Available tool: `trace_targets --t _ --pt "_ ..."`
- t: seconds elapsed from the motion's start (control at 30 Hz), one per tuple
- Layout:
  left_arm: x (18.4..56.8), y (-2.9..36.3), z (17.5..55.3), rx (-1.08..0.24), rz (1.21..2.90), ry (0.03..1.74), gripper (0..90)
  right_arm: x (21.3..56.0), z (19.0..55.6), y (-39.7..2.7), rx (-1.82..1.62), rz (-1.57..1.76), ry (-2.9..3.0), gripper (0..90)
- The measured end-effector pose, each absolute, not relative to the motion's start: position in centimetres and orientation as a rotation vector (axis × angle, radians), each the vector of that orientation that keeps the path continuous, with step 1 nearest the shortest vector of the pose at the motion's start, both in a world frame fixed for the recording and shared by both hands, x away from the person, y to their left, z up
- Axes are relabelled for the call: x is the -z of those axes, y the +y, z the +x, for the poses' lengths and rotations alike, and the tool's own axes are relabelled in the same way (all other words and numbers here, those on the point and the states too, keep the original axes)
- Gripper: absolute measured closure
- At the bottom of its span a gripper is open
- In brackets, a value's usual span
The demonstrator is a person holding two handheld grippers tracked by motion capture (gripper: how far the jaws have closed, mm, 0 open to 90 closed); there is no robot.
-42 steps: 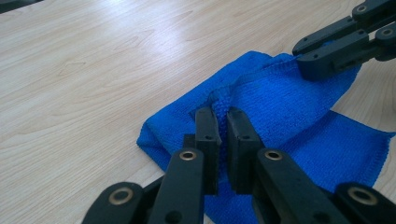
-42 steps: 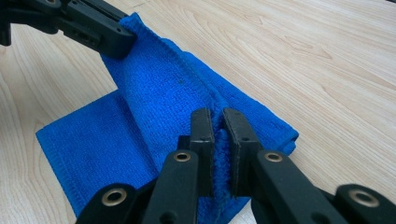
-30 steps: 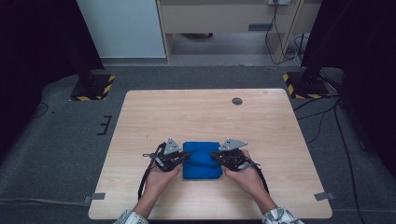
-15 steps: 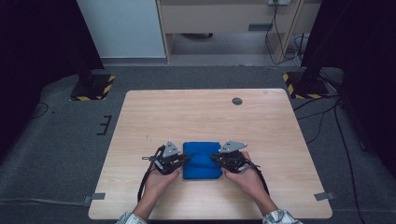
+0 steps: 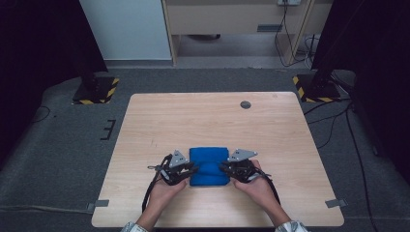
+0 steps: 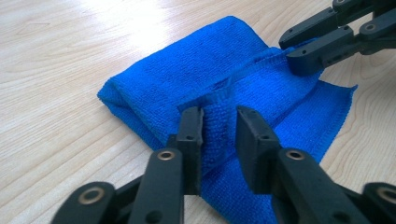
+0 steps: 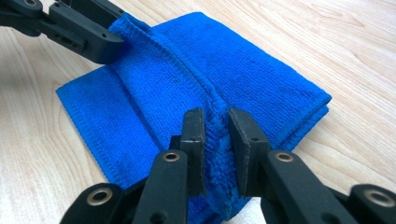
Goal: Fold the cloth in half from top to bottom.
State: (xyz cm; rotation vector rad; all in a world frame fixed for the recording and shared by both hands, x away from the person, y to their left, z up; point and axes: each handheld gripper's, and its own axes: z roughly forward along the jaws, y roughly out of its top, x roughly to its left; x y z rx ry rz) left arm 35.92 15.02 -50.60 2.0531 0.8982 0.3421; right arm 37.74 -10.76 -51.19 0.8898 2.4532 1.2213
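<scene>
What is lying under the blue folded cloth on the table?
Bare wooden table shows around the blue cloth. Its lower folded layer peeks out; anything beneath the folds is covered.

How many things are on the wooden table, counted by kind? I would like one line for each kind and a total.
Blue folded cloth: 1
Hand-held grippers, left gripper and right gripper: 2
Dark round spot on the table, near the far edge: 1
Total: 4

place: lab/test rig | evid: bare wood table (image 5: 203, 121), hazard-taped stand bases (image 5: 94, 92), floor cables (image 5: 338, 121)
</scene>
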Motion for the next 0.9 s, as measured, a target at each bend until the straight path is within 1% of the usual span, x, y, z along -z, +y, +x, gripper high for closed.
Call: trace_targets --t 0.1,0.2,0.23,0.73,0.9 --pt "50.6 15.0 35.8 -0.338 2.055 0.899 69.7 51.3 37.6 -10.8 -1.215 0.888 2.463 74.8" --pt "50.7 15.0 35.7 -0.339 2.052 0.907 66.3 51.3 37.4 -10.8 -1.214 0.893 2.467 70.8" --pt "50.7 15.1 35.6 -0.334 2.049 0.908 66.5 51.3 37.3 -10.8 -1.214 0.896 2.466 70.3" --pt "50.9 15.4 35.0 -0.307 2.057 0.891 66.0 51.6 36.3 -10.9 -1.22 0.877 2.494 70.3" --pt "50.9 15.4 34.8 -0.311 2.062 0.887 65.8 51.7 35.8 -10.9 -1.215 0.873 2.505 69.1"
